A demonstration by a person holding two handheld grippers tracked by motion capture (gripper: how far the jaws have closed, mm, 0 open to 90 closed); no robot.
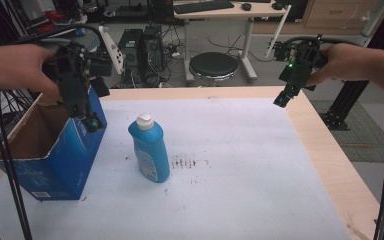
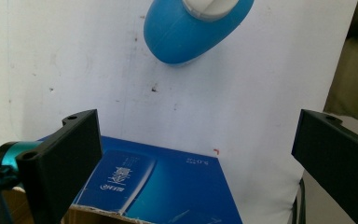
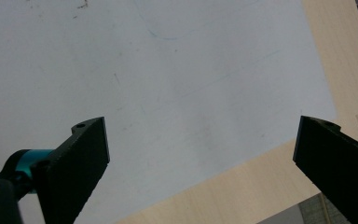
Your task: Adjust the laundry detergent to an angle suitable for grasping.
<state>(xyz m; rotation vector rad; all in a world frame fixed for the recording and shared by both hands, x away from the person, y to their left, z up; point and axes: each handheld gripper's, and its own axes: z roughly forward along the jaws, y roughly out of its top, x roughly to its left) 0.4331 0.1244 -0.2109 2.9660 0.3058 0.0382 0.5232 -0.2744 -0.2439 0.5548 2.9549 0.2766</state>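
**Both grippers held wide above the table, bottle standing beside the box**

The left gripper (image 1: 87, 117) hangs over the upper edge of the blue cardboard box (image 1: 70, 165), its jaws spread wide with nothing between them. Seen along those jaws in the left gripper view, the box's blue side (image 2: 168, 186) lies directly below and between them, and its torn brown rim shows at the bottom. Beyond the box, farther out from the jaws, stands the blue bottle (image 2: 186, 32) with its white cap (image 2: 209, 7), upright on the white sheet (image 2: 242, 93) and apart from the box.

In the high view the bottle (image 1: 150, 150) stands just to the right of the left gripper and lower than it, untouched by either tool. The right gripper (image 1: 281, 100) is well apart from the bottle, raised near the far right corner of the table (image 1: 325, 155). Its jaws are likewise spread wide and hold nothing; beneath them lie bare white sheet (image 3: 168, 70) and the pale wooden table edge (image 3: 242, 186).
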